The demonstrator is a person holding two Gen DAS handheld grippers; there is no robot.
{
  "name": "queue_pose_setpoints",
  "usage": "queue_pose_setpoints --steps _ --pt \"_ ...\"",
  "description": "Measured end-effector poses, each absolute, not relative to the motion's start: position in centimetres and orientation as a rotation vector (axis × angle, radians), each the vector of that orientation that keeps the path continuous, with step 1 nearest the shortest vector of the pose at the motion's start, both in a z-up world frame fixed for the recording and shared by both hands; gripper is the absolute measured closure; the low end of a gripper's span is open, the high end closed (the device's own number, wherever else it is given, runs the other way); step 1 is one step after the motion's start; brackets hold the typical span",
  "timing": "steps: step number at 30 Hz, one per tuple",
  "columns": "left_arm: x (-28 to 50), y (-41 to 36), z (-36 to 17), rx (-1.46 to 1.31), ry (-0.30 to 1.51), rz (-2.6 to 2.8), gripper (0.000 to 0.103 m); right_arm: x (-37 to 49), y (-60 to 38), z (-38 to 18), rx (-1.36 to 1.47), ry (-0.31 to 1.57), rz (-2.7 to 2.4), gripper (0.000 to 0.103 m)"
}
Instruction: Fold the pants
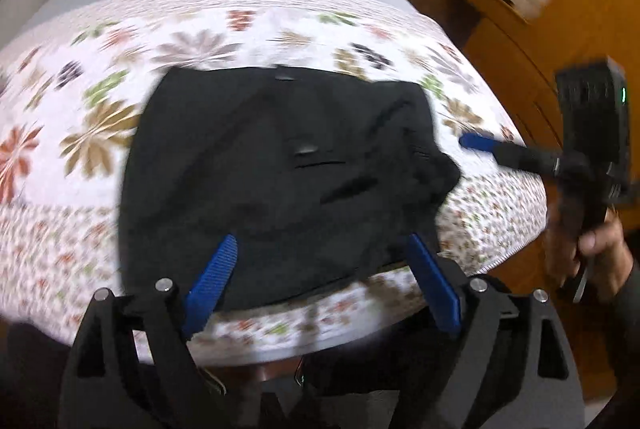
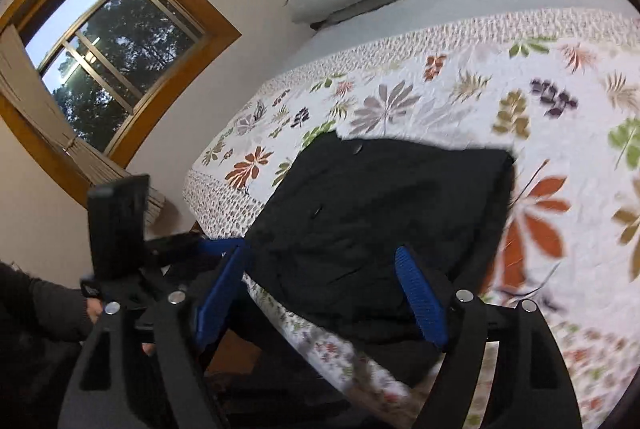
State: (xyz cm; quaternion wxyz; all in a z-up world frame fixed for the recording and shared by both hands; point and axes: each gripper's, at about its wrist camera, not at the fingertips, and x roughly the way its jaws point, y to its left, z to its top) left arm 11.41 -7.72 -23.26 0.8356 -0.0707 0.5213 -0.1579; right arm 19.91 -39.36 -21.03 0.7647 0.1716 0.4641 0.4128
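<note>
Pants [image 1: 276, 185], black, folded, lie flat on floral quilt [image 1: 120, 69]. We hold left gripper [image 1: 320, 249] and right gripper [image 2: 324, 257] spread wide, gripping nothing.

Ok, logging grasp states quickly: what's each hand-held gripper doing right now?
Left hand-held gripper: open, holding nothing, over the black pants.
Right hand-held gripper: open, holding nothing.

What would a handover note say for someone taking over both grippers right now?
Left gripper: open, empty, above the near edge of the pants.
Right gripper: open, empty, at the other side of the bundle.
Pants: black, lying as a compact, roughly rectangular bundle on the floral bedspread, near the bed's edge.
Done: they appear folded already.
Left: possibly one more fold or smoothing; motion blur hides the layers.
</note>
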Motion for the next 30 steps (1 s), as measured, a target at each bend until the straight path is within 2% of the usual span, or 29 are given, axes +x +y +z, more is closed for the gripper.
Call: queue_pose_setpoints --steps 3,9,12,15,18,23,26,30 --pt "10.6 -5.7 -22.4 -0.177 1.093 -0.297 0.016 19.7 -38.8 -24.1 0.386 1.112 0.822 0.024" --pt "9.3 -1.5 -21.7 -0.274 1.080 -0.264 0.015 19.0 -39.6 -26.9 0.409 1.182 0.750 0.025" --pt "9.4 0.6 -22.0 -0.322 1.097 -0.254 0.014 19.3 -40.0 -25.7 0.472 1.193 0.737 0.025" --pt "9.5 2.1 -22.3 -0.337 1.098 -0.250 0.013 20.9 -41.4 -23.0 0.577 1.102 0.719 0.019" --pt "10.5 3.6 -23.4 -0.376 1.129 -0.255 0.013 24.0 -42.4 -22.2 0.678 1.067 0.675 0.019" --pt "12.5 6.3 -24.8 -0.447 1.163 -0.268 0.013 29.1 -42.6 -26.0 0.853 1.126 0.591 0.019" --pt "13.6 7.8 -25.2 -0.452 1.162 -0.265 0.013 30.5 -42.5 -29.3 0.867 1.208 0.515 0.020" --pt "15.2 9.0 -26.1 -0.467 1.178 -0.276 0.013 30.9 -42.6 -30.7 0.877 1.220 0.501 0.020"
